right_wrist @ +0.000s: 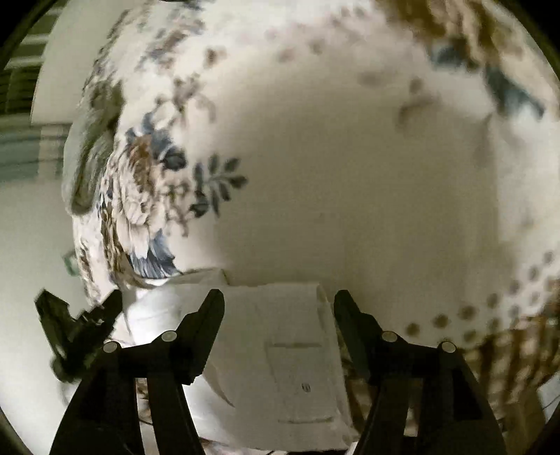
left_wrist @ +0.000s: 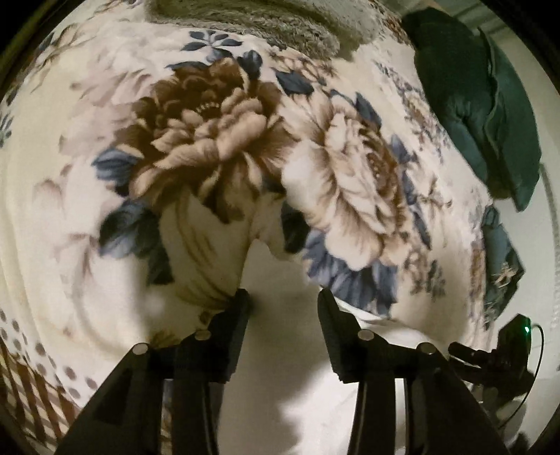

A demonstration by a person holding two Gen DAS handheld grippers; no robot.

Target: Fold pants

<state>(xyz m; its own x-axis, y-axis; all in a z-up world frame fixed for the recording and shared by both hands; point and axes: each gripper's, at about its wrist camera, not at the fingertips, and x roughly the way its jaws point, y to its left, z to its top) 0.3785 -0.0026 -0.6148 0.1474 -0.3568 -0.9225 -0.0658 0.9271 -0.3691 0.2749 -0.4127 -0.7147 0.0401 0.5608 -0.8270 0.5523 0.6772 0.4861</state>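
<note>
White pants [right_wrist: 297, 357] lie on a floral blanket [right_wrist: 315, 157]; in the right wrist view a back pocket with a button shows between my fingers. My right gripper [right_wrist: 279, 301] is open just above the pants' waist edge. In the left wrist view my left gripper [left_wrist: 283, 299] is open over white pants fabric [left_wrist: 280, 350] at the bottom centre; a bunched fold of cloth [left_wrist: 206, 252] rises beside the left finger [left_wrist: 231, 336]. The other gripper appears at the lower right of the left wrist view [left_wrist: 497, 353] and the lower left of the right wrist view [right_wrist: 77, 322].
The blanket [left_wrist: 245, 140] has large brown and blue flowers and a dotted, checked border [left_wrist: 38, 385]. A dark green pillow [left_wrist: 483, 115] lies at the far right. A grey fuzzy cover [left_wrist: 262, 21] lies at the top. A wall and striped surface [right_wrist: 21, 105] show at left.
</note>
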